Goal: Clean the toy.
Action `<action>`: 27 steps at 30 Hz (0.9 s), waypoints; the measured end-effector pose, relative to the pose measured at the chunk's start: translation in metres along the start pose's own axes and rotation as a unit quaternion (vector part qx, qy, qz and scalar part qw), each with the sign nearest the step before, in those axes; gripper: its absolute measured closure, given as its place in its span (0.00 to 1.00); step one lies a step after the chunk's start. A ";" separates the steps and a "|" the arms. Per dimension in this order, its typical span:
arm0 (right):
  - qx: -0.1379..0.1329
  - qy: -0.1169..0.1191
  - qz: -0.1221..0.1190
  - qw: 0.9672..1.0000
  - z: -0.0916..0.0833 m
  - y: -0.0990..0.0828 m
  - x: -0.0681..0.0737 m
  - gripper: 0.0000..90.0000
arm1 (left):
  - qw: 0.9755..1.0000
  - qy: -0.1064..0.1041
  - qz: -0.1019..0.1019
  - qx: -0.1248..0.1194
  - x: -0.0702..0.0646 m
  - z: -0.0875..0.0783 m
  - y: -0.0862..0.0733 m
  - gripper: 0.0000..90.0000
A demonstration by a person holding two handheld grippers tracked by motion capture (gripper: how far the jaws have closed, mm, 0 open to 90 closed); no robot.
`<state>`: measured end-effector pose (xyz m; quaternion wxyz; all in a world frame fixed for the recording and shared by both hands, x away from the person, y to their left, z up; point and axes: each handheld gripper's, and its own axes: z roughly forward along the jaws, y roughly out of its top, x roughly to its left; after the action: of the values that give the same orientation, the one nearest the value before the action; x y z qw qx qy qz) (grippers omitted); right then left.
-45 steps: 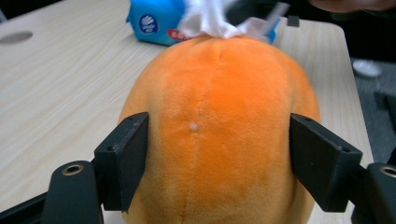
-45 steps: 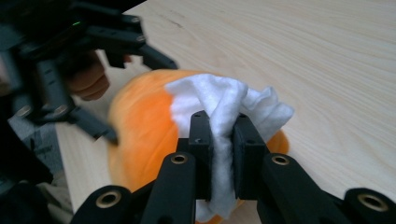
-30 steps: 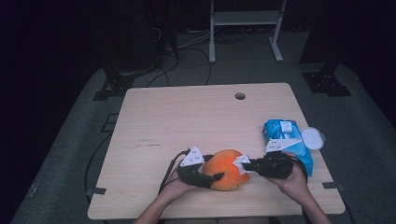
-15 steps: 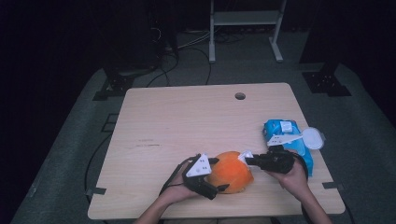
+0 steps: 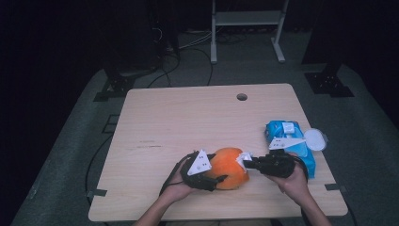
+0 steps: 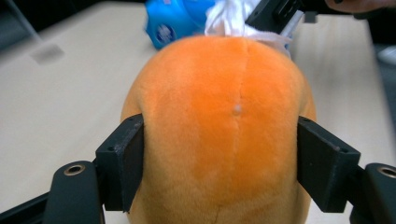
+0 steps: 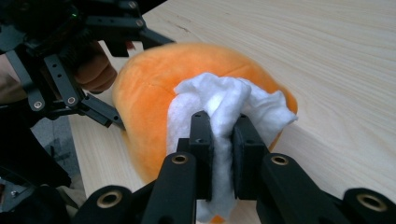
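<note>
The plush toy [image 6: 219,126] is a bright, even orange, with a darker seam line down its middle and one small pale fleck beside that seam. The wipe [image 7: 224,105] pressed against it is plain white. Both the left gripper [image 5: 214,178] and the right gripper [image 7: 223,140] are matte black, with brass-coloured rings at their joints and a pale grey plate on top. The table [image 5: 188,117] is light wood with a fine, straight grain. Near its right edge lies a wipes pack [image 5: 287,136], sky blue with white patches and a white round lid.
</note>
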<state>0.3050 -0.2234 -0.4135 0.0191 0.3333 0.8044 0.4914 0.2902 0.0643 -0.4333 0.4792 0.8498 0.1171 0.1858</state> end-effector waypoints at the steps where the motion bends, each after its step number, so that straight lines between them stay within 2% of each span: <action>1: 0.017 -0.009 -0.002 1.000 0.004 -0.002 -0.003 0.89 | 1.000 -0.005 0.019 0.016 -0.003 0.006 -0.008 0.27; 4: 0.024 -0.011 0.000 1.000 0.008 -0.005 -0.005 0.89 | 1.000 -0.007 0.010 0.007 -0.005 0.007 -0.010 0.26; 7: 0.008 -0.006 -0.010 1.000 0.003 0.001 0.004 0.89 | 1.000 -0.011 0.028 0.005 -0.010 0.008 -0.007 0.25; 8: 0.005 -0.002 -0.020 1.000 0.002 0.004 0.009 0.89 | 0.999 -0.013 0.035 0.004 -0.013 0.009 -0.006 0.24; 9: 0.004 0.000 -0.042 0.999 0.005 0.008 0.020 0.89 | 0.999 -0.015 0.043 0.005 -0.014 0.009 -0.005 0.22; 10: 0.004 0.000 -0.042 0.999 0.005 0.008 0.020 0.89 | 0.999 -0.015 0.047 0.006 -0.015 0.010 -0.004 0.22; 11: 0.018 -0.008 -0.057 0.998 0.011 0.009 0.026 0.89 | 0.999 -0.022 0.029 0.004 -0.013 0.009 -0.004 0.17; 12: 0.018 -0.008 -0.057 0.998 0.011 0.009 0.026 0.89 | 0.999 -0.022 0.029 0.004 -0.013 0.009 -0.004 0.15; 13: 0.026 -0.010 -0.058 0.998 0.014 0.007 0.024 0.89 | 0.999 -0.034 -0.020 -0.019 -0.004 0.005 -0.006 0.12; 14: 0.026 -0.010 -0.058 0.998 0.014 0.007 0.024 0.89 | 0.999 -0.034 -0.020 -0.019 -0.004 0.005 -0.006 0.11; 15: 0.031 -0.011 -0.055 0.998 0.014 0.005 0.021 0.89 | 0.996 -0.034 -0.071 -0.031 0.006 0.003 -0.007 0.08; 16: 0.031 -0.011 -0.055 0.998 0.014 0.005 0.021 0.89 | 0.996 -0.034 -0.071 -0.031 0.006 0.003 -0.007 0.04; 17: 0.032 -0.011 -0.054 0.998 0.014 0.004 0.020 0.89 | 0.995 -0.027 -0.090 -0.027 0.010 0.004 -0.009 0.04; 18: 0.030 -0.010 -0.051 0.998 0.013 0.004 0.020 0.89 | 0.993 -0.034 -0.109 -0.025 0.012 0.005 -0.012 0.03; 19: 0.028 -0.010 -0.056 0.998 0.013 0.004 0.022 0.89 | 0.988 -0.054 -0.142 -0.014 0.014 0.012 -0.018 0.03; 24: 0.024 -0.005 -0.071 0.997 0.016 0.006 0.033 0.89 | 0.990 -0.047 -0.135 -0.001 0.008 0.014 -0.016 0.01; 27: 0.024 -0.014 -0.075 0.997 0.016 0.006 0.032 0.89 | 0.991 -0.046 -0.123 0.004 0.007 0.012 -0.015 0.07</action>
<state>0.2886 -0.1915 -0.4069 0.0586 0.2791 0.8386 0.4642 0.3010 0.0654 -0.4504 0.5001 0.8384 0.1992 0.0854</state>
